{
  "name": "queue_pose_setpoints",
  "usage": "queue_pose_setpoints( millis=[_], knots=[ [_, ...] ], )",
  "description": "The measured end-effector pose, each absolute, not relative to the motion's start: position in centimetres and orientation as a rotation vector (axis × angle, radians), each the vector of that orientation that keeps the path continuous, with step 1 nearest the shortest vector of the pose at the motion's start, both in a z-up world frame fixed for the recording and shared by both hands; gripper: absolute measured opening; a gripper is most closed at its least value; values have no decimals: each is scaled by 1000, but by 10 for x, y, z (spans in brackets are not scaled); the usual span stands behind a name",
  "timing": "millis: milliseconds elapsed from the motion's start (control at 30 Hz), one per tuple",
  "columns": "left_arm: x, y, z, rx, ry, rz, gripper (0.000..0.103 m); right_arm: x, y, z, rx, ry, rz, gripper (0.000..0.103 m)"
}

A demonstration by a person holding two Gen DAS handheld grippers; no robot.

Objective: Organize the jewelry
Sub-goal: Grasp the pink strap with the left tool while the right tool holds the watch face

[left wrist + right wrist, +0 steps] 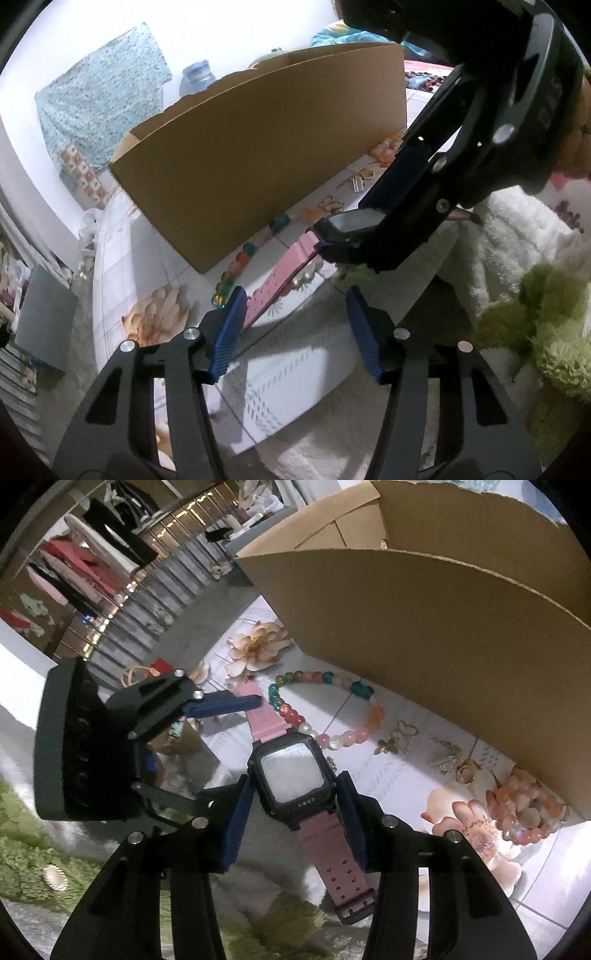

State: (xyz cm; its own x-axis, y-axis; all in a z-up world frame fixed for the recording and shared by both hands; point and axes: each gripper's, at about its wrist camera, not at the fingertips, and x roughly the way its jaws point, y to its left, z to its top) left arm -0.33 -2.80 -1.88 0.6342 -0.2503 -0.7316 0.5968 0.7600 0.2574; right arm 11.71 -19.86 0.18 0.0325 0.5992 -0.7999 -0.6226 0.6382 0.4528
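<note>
The right gripper (295, 808) is holding a pink-strapped watch (291, 771) by its black case, its jaws standing about half open with the blue pads pressing on the two sides of the case. The watch is hanging above the counter (546, 904), its face turned up toward the camera, one strap end trailing down between the jaws and the other reaching away toward the left gripper (225, 723).

The left gripper (295, 332) is sitting at the far strap's end with its jaws roughly half open. In the left wrist view one blue pad is lying against the pink strap (280, 280), while the other pad is standing clear of it, so the strap is not clamped.

On the tiled, flower-printed counter a multicoloured bead bracelet (325, 709) is lying just beside the cardboard box (443, 646), with small gold pieces (399, 738) and a pink-and-orange bead bracelet (528, 805) further along the box wall. A fluffy white-and-green rug (535, 295) is lying below the counter edge.
</note>
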Motion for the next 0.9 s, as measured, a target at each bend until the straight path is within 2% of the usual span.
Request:
queue_pose_setpoints(
  millis=[100, 167, 200, 233, 533, 900],
  knots=[
    [-1, -31, -20, 537, 730, -513, 40, 115, -200, 4, -42, 1207, 969, 46],
    [2, -33, -21, 551, 736, -515, 29, 114, -200, 4, -61, 1203, 977, 46],
    [3, -32, -22, 552, 739, -512, 17, 112, -200, 3, -75, 1203, 975, 46],
    [5, -31, -23, 547, 746, -510, 10, 110, -199, 1, -107, 1199, 968, 46],
    [17, -25, -21, 459, 835, -540, 8, 85, -195, -8, -248, 1126, 927, 47],
    [38, -28, -2, 280, 941, -588, 5, 68, -202, -15, -258, 1035, 821, 47]
  ],
)
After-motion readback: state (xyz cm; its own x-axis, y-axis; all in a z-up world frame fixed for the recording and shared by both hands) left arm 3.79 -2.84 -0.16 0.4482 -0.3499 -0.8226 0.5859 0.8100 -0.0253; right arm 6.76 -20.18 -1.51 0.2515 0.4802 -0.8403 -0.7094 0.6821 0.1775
